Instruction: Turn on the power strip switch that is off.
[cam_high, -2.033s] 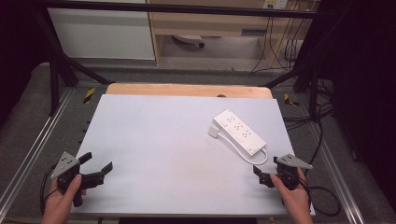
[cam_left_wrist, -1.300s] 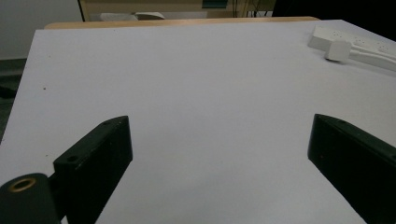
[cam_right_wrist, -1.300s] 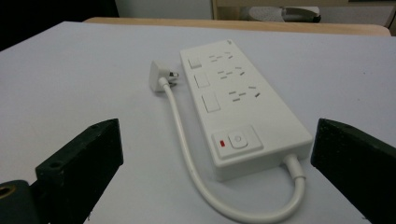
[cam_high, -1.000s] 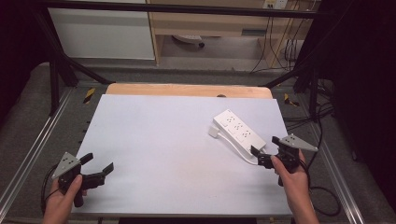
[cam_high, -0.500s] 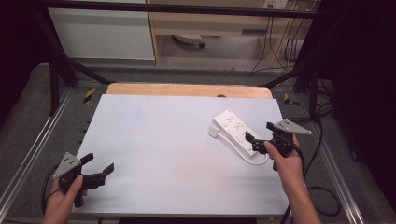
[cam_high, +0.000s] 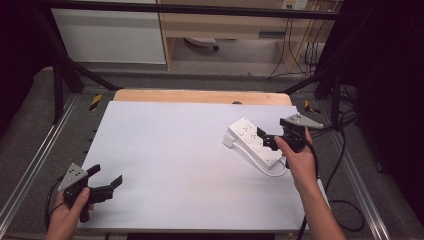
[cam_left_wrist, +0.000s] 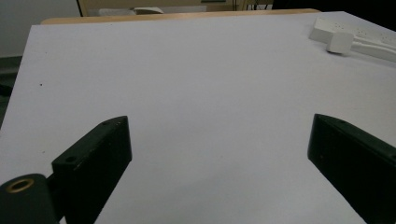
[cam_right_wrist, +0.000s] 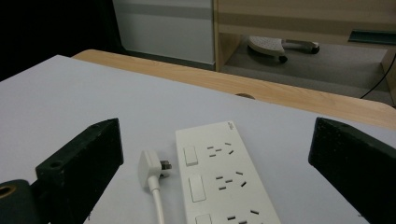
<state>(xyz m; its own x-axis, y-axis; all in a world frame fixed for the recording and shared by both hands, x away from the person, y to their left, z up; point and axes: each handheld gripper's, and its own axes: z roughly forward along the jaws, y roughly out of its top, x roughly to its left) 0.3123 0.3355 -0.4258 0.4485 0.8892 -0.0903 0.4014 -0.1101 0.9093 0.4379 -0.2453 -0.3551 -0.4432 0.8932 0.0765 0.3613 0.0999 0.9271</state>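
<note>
The wide white tabletop (cam_high: 190, 165) spreads out in front of me, with a strip of pale wooden board (cam_high: 200, 96) along its far edge. On the right half lies the white plastic power strip (cam_high: 252, 140), flat and at a slant, its sockets and rocker switches facing up. My right claw (cam_high: 264, 138) hovers over the near end of that strip, jaws spread wide with the strip between them in the right gripper view, touching nothing. My left claw (cam_high: 106, 180) sits low at the near left corner, well apart from the strip, jaws also wide and empty. Smallest, the strip's white plug (cam_right_wrist: 152, 169) lies just beside the strip's body, prongs pointing towards it.
</note>
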